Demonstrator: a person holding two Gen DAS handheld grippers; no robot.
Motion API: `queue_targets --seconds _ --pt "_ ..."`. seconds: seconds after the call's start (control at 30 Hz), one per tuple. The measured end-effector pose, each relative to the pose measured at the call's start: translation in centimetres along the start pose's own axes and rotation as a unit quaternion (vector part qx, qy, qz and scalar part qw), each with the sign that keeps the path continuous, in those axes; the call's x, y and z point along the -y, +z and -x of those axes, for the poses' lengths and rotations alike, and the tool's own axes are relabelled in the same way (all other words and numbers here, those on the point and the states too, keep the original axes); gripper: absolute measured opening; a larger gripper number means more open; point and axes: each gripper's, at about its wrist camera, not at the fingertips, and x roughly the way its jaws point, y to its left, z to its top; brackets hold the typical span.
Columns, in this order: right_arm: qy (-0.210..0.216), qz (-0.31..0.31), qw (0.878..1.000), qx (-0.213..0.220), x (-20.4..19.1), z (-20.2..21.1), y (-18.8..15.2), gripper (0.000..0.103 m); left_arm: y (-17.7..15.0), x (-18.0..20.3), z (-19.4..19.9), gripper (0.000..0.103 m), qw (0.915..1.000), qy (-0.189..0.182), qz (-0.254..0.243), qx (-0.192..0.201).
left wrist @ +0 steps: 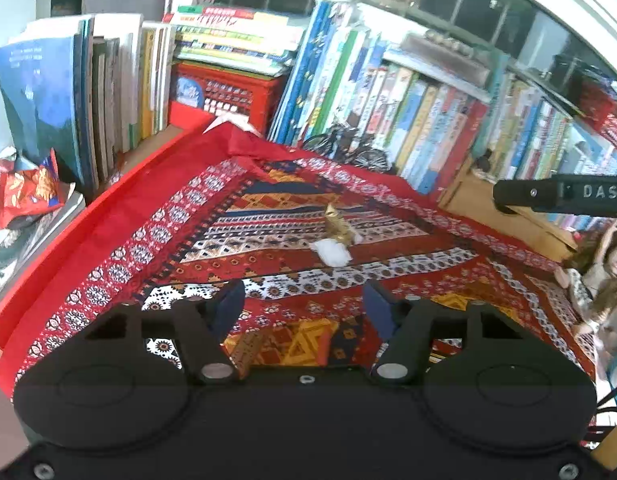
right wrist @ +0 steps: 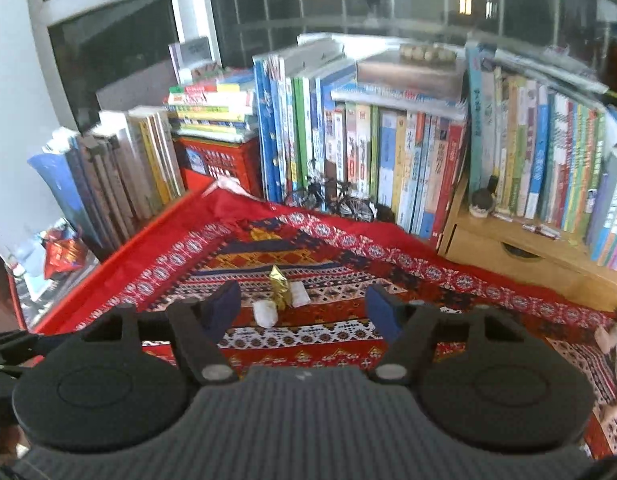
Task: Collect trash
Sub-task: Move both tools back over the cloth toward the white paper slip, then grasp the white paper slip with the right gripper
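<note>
While both tongs [left wrist: 304,304] [right wrist: 304,306] gape empty, books [right wrist: 388,160] wall the cloth [right wrist: 428,280] behind gold wrapper [right wrist: 279,286]

Only legible text: white letters "DAS" on black bar [left wrist: 564,196] entering from right edge in left wrist view; lettering cut off at frame edge, rest not visible.

Book spines [right wrist: 412,160] along back carry printed characters in both views, too small and blurred to read. Stacked books [left wrist: 232,36] on red crate [left wrist: 224,96]: coloured title strips, unreadable. Blue book cover [left wrist: 36,92] at far left: faint pale lines of print, not legible.
</note>
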Motion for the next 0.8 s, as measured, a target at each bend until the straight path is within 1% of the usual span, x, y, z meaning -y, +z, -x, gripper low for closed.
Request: queue_targets --seconds 0.03,0.1,0.17,0.27,0.3,0.33,0.37,0.4,0.53,0.67,0.77,0.8 --pt "0.002 0.001 1.000 -0.009 0.4 -1.2 0.1 0.076 0.0 -0.2 -0.6 0.051 1.0000 0.001 0.004 -0.006" --pt "0.007 0.005 1.000 -0.027 0.9 -3.3 0.1 0.073 -0.4 -0.5 -1.9 0.047 0.9997 0.007 0.007 -0.024" --pt "0.013 0.009 0.999 -0.046 1.5 -5.5 0.0 0.071 -1.1 -0.3 -3.3 0.044 0.9991 0.013 0.000 -0.040" --pt "0.027 0.019 0.997 -0.077 2.2 -8.7 -0.1 0.063 -2.6 0.8 -5.9 0.038 0.9972 0.016 -0.021 -0.070" --pt "0.032 0.023 0.995 -0.088 2.3 -9.8 -0.1 0.057 -3.1 1.3 -6.8 0.030 0.9962 0.022 -0.026 -0.081" --pt "0.041 0.030 0.993 -0.104 2.5 -11.2 -0.2 0.055 -3.6 1.8 -7.7 0.025 0.9950 0.031 -0.030 -0.090" --pt "0.047 0.037 0.991 -0.118 2.5 -12.4 -0.2 0.051 -4.0 2.3 -8.5 0.023 0.9938 0.041 -0.033 -0.098" --pt "0.052 0.045 0.989 -0.129 2.5 -13.6 -0.2 0.051 -4.4 2.7 -9.5 0.023 0.9929 0.047 -0.034 -0.104" --pt "0.062 0.063 0.983 -0.161 2.9 -17.6 0.2 0.051 -5.0 3.5 -12.0 0.024 0.9921 0.047 -0.012 -0.116" --pt "0.070 0.074 0.978 -0.180 3.1 -20.9 0.8 0.051 -5.2 3.8 -14.2 0.024 0.9895 0.071 -0.008 -0.126" --pt "0.080 0.084 0.974 -0.194 2.7 -23.3 1.0 0.051 -5.4 3.9 -15.3 0.025 0.9888 0.069 0.000 -0.132" --pt "0.083 0.088 0.973 -0.198 2.6 -23.8 0.9 0.051 -5.5 3.9 -15.6 0.029 0.9882 0.069 0.003 -0.137"
